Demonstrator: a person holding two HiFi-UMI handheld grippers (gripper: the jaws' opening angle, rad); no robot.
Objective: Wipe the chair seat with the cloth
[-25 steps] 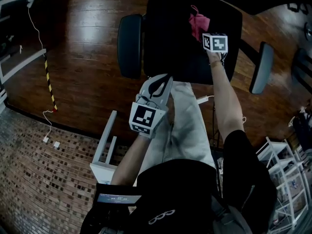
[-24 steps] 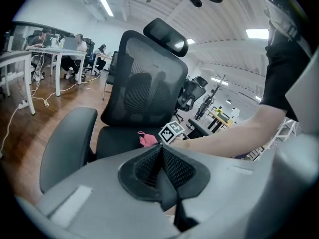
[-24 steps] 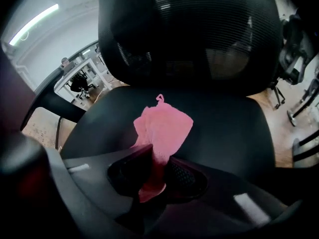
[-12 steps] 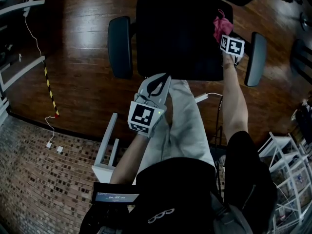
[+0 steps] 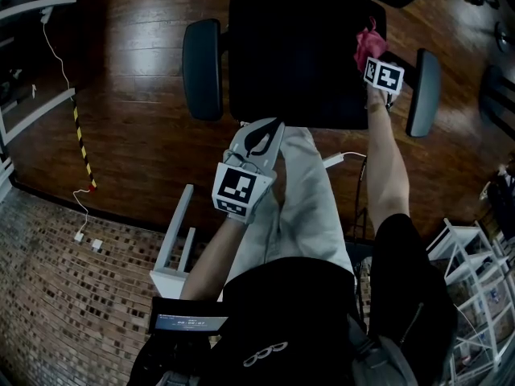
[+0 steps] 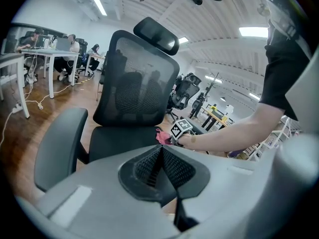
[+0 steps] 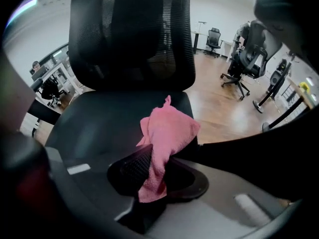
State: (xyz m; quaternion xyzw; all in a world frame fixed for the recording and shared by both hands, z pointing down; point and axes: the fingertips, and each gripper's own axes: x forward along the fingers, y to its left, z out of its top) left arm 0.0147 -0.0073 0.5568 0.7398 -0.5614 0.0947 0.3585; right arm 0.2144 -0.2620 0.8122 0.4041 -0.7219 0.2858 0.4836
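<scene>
A black office chair stands in front of me, its seat (image 5: 298,63) (image 6: 119,141) (image 7: 104,123) dark and padded. My right gripper (image 5: 372,55) (image 7: 157,168) is shut on a pink cloth (image 5: 368,43) (image 7: 167,133) (image 6: 163,136), which hangs bunched over the seat's right edge, close to the right armrest (image 5: 423,95). My left gripper (image 5: 259,139) (image 6: 160,163) is shut with nothing in it, held back over my leg just short of the seat's front edge.
The chair's left armrest (image 5: 202,67) (image 6: 60,143) and mesh backrest (image 6: 137,83) (image 7: 132,34) flank the seat. A wooden floor (image 5: 121,95) surrounds the chair. White shelving (image 5: 467,296) stands at my right, a white frame (image 5: 173,248) at my left. Other chairs and desks fill the room behind.
My right gripper has carried the pink cloth from the seat's middle back to its right edge, then held there. The left gripper has stayed in place.
</scene>
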